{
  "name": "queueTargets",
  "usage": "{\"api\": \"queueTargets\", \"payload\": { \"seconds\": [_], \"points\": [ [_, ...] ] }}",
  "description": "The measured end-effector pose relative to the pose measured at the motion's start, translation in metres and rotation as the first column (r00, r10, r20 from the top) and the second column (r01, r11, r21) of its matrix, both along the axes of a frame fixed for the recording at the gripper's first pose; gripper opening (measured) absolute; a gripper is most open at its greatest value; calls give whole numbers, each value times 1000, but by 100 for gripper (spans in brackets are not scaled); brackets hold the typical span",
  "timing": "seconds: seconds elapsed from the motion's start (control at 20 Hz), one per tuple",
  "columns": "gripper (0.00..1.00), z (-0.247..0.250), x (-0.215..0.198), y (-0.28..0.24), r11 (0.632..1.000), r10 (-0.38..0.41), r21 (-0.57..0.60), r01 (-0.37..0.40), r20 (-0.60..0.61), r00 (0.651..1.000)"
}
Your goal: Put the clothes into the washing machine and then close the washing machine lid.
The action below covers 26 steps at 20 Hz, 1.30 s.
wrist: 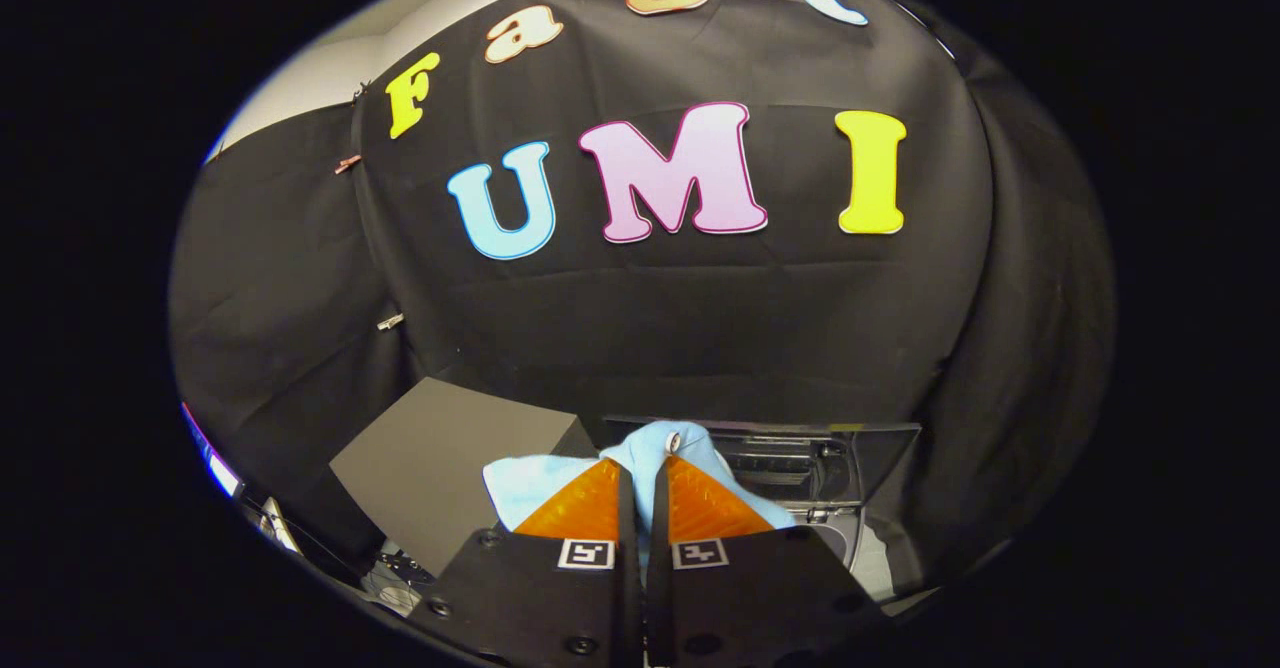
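My gripper [643, 478] is shut on a light blue garment [535, 483]. Its two orange fingers [585, 508] pinch the cloth between them. The cloth bunches up above the fingertips and spreads out to the left behind them. A small white button shows at the top of the bunch. Beyond and to the right of the fingers stands the washing machine [835, 478] with its dark lid raised, and part of the pale drum opening shows below the lid.
A dark grey box [440, 463] stands to the left of the fingers, next to the washing machine. The black cloth wall hangs close behind both. Some metal frame parts [275, 526] show at the lower left.
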<state>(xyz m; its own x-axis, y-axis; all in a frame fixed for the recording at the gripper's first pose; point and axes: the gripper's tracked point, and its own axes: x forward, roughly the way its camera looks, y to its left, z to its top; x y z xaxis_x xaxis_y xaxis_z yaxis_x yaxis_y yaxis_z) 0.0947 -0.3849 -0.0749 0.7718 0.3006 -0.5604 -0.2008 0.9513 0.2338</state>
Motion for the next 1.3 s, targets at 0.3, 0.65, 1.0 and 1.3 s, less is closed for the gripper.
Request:
{"api": "queueTargets", "payload": {
  "seconds": [0.3, 0.65, 1.0, 1.3],
  "points": [
    [7, -37, 3, -23, 999, -32, -35, 30, -64, 997],
    [7, -89, 2, -28, 998, -26, -65, 16, -158, 987],
    [7, -137, -5, -24, 995, -7, -103, -18, -234, 972],
    [7, -195, -15, -35, 989, -42, -149, -7, -320, 947]
  ]
}}
